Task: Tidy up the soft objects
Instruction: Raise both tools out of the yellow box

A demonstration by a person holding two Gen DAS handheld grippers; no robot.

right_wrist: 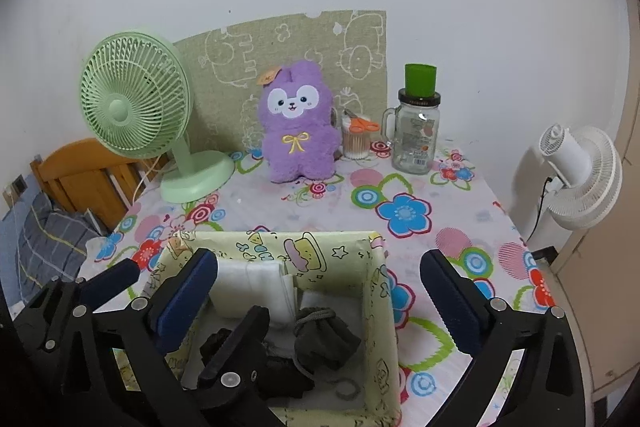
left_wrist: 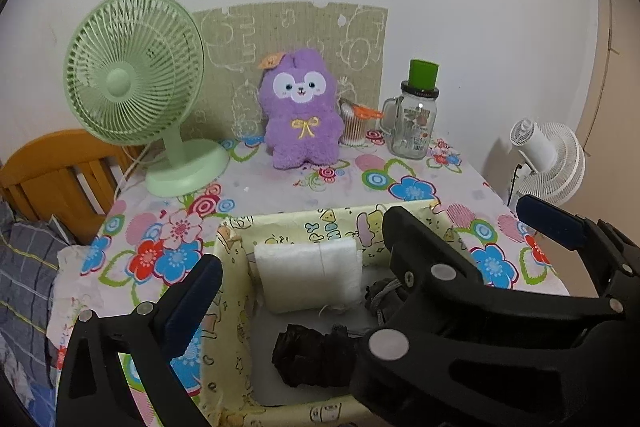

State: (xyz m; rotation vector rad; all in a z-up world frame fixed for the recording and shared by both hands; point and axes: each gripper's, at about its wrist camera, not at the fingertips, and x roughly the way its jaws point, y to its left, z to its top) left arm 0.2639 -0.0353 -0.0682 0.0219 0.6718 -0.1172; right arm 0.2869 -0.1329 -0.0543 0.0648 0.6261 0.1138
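Observation:
A pale yellow fabric box (left_wrist: pixel 320 223) (right_wrist: pixel 340 251) stands on the near part of the flowered table. Inside lie a folded white cloth (left_wrist: pixel 310 275) (right_wrist: pixel 248 287), a black folded item (left_wrist: pixel 316 355) (right_wrist: pixel 280 375) and a dark grey-green drawstring pouch (right_wrist: pixel 326 337) (left_wrist: pixel 380 293). A purple plush bunny (left_wrist: pixel 300 111) (right_wrist: pixel 298 127) sits upright at the back. My left gripper (left_wrist: pixel 296 267) is open over the box. My right gripper (right_wrist: pixel 320 291) is open, one finger above the box, the other right of it. Both are empty.
A green desk fan (left_wrist: pixel 136 87) (right_wrist: pixel 138 99) stands back left. A glass mug jar with a green cup on top (left_wrist: pixel 414 115) (right_wrist: pixel 416 131) and a cotton-swab holder with orange scissors (left_wrist: pixel 356 125) (right_wrist: pixel 358 139) stand back right. A white fan (right_wrist: pixel 580 179) stands beyond the table's right edge.

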